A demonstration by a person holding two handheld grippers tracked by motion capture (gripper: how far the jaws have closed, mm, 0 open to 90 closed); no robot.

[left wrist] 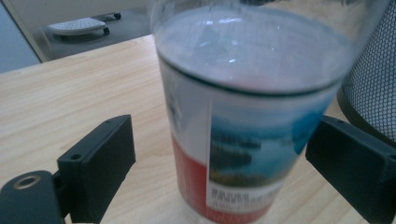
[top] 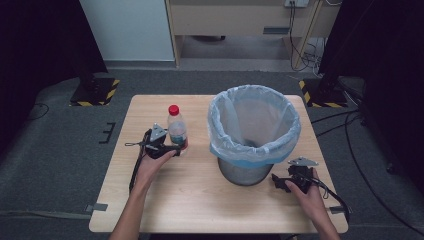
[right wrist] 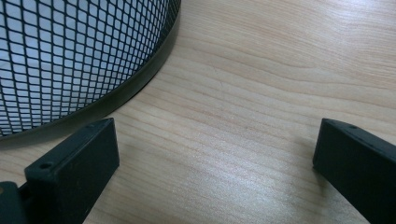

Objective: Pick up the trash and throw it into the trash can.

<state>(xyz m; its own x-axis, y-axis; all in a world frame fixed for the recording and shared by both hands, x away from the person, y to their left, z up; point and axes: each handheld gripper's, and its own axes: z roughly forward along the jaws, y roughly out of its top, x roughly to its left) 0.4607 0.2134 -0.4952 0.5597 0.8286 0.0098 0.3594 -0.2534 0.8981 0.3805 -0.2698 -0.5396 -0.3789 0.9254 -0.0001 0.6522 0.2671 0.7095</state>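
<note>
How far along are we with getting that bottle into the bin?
Early. Done: the left gripper is around the red-capped bottle, jaws either side of its label; a gap shows at one jaw, so the grip looks not yet firm. In hand: closing on it. Left: lift and drop it into the lined bin, which looks empty. The right gripper rests open beside the bin's mesh base.

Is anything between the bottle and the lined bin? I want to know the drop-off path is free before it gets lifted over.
Nothing visible stands in the way. The water bottle sits upright between the left hand-held gripper's jaws, and bare table separates it from the bag-lined mesh waste bin beside it. The bin's mouth is open.
</note>
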